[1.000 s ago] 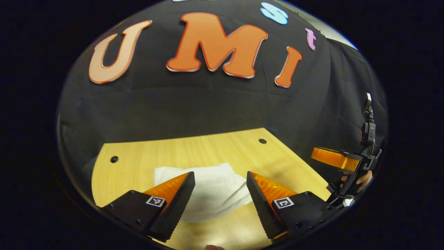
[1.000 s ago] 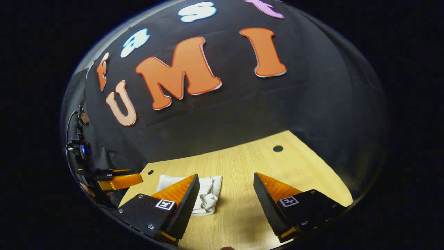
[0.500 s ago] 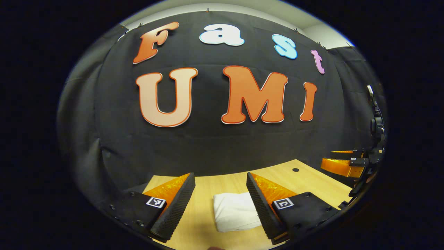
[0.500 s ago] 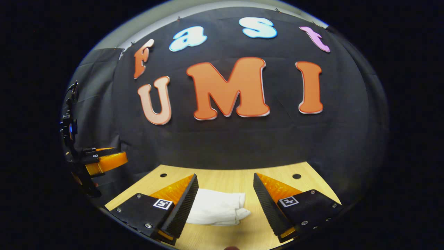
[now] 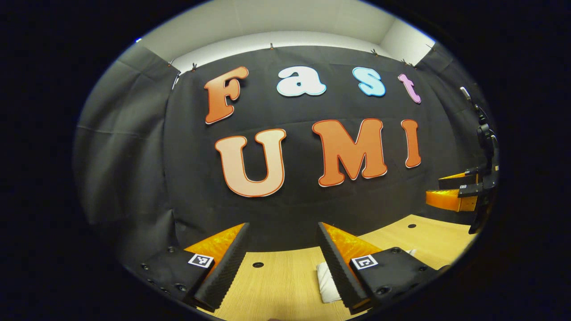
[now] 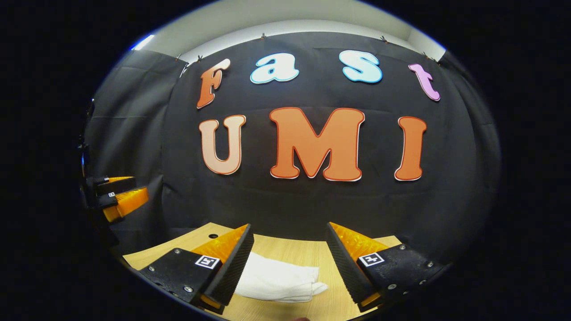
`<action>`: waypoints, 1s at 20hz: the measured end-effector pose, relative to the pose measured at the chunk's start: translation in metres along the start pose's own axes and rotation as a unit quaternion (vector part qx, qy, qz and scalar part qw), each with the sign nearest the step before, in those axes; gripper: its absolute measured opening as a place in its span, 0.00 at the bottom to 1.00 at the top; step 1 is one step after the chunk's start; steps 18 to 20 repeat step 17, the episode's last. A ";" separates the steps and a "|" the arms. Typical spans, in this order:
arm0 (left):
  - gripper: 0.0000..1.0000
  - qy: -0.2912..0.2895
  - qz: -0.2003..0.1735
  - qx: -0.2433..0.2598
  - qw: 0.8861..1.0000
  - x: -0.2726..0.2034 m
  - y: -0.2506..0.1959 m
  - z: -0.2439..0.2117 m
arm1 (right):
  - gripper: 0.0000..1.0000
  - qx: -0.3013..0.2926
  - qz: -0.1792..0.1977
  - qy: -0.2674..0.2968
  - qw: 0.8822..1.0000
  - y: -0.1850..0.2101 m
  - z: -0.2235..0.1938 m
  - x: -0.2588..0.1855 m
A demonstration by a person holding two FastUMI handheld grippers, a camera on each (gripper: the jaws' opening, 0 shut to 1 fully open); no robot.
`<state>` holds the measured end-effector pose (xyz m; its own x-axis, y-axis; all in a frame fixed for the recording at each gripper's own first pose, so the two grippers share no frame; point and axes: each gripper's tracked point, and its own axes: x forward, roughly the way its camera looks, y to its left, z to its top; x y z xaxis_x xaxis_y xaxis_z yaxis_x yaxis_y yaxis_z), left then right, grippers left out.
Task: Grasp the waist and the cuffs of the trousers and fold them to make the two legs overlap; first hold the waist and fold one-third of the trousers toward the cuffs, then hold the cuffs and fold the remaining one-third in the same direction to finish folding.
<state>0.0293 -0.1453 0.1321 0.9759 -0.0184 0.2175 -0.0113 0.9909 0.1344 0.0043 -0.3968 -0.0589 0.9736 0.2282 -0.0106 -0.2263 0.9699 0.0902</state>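
Both views have tilted up off the white folded trousers, low in frame, as left gripper and right gripper gape wide and empty, probably because folding looks finished.

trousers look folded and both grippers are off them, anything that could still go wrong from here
The folded trousers lie loose on the wooden table, with one end flap sticking out, so the bundle might spring open. The right gripper and left gripper hang open just above the table; a low sweep from either could catch the cloth and undo the fold.

Both views level, toward booth wall
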 end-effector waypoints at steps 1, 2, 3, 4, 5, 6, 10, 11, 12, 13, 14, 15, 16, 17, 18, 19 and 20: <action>0.92 0.000 -0.002 -0.008 1.000 -0.003 -0.003 -0.002 | 0.97 0.001 -0.003 -0.002 1.000 0.000 0.002 -0.001; 0.92 0.003 -0.005 -0.021 1.000 -0.006 -0.009 -0.002 | 0.97 0.001 -0.005 -0.001 1.000 0.001 0.003 -0.003; 0.92 0.007 -0.010 -0.037 0.999 -0.010 -0.016 -0.003 | 0.97 0.000 -0.007 -0.001 1.000 0.001 0.004 -0.004; 0.94 0.008 -0.010 -0.044 0.999 -0.012 -0.019 -0.005 | 0.98 -0.002 -0.007 -0.001 1.000 0.002 0.004 -0.006; 1.00 0.010 -0.013 -0.044 0.999 -0.014 -0.023 -0.007 | 0.98 -0.008 -0.012 0.000 1.000 0.000 0.003 -0.007; 1.00 0.011 -0.016 -0.040 0.999 -0.015 -0.026 -0.008 | 0.97 -0.010 -0.015 0.003 1.000 -0.001 0.001 -0.010; 1.00 0.013 -0.021 -0.034 0.999 -0.018 -0.031 -0.007 | 1.00 -0.001 -0.016 0.005 1.000 0.004 0.001 -0.018; 1.00 0.016 -0.015 -0.035 0.999 -0.018 -0.029 -0.010 | 1.00 0.001 -0.018 0.008 1.000 0.005 -0.001 -0.019; 1.00 0.018 -0.014 -0.038 0.999 -0.019 -0.028 -0.012 | 0.97 0.003 -0.015 0.011 1.000 0.007 -0.003 -0.022; 1.00 0.017 -0.014 -0.040 0.999 -0.022 -0.028 -0.011 | 1.00 0.002 -0.017 0.011 1.000 0.009 -0.003 -0.023; 1.00 0.017 -0.015 -0.040 0.999 -0.023 -0.028 -0.009 | 0.98 -0.001 -0.016 0.012 1.000 0.011 -0.004 -0.025; 1.00 0.017 -0.015 -0.038 0.999 -0.024 -0.028 -0.010 | 0.98 -0.001 -0.017 0.015 1.000 0.013 -0.006 -0.025; 1.00 0.017 -0.015 -0.037 0.999 -0.027 -0.027 -0.010 | 0.97 0.001 -0.015 0.016 1.000 0.016 -0.007 -0.026; 1.00 0.018 -0.017 -0.037 0.999 -0.028 -0.026 -0.011 | 0.98 0.004 -0.012 0.019 1.000 0.021 -0.008 -0.028; 1.00 0.018 -0.017 -0.037 0.999 -0.028 -0.026 -0.011 | 0.98 0.004 -0.012 0.019 1.000 0.021 -0.008 -0.028; 1.00 0.018 -0.017 -0.037 0.999 -0.028 -0.026 -0.011 | 0.98 0.004 -0.012 0.019 1.000 0.021 -0.008 -0.028; 1.00 0.018 -0.017 -0.037 0.999 -0.028 -0.026 -0.011 | 0.98 0.004 -0.012 0.019 1.000 0.021 -0.008 -0.028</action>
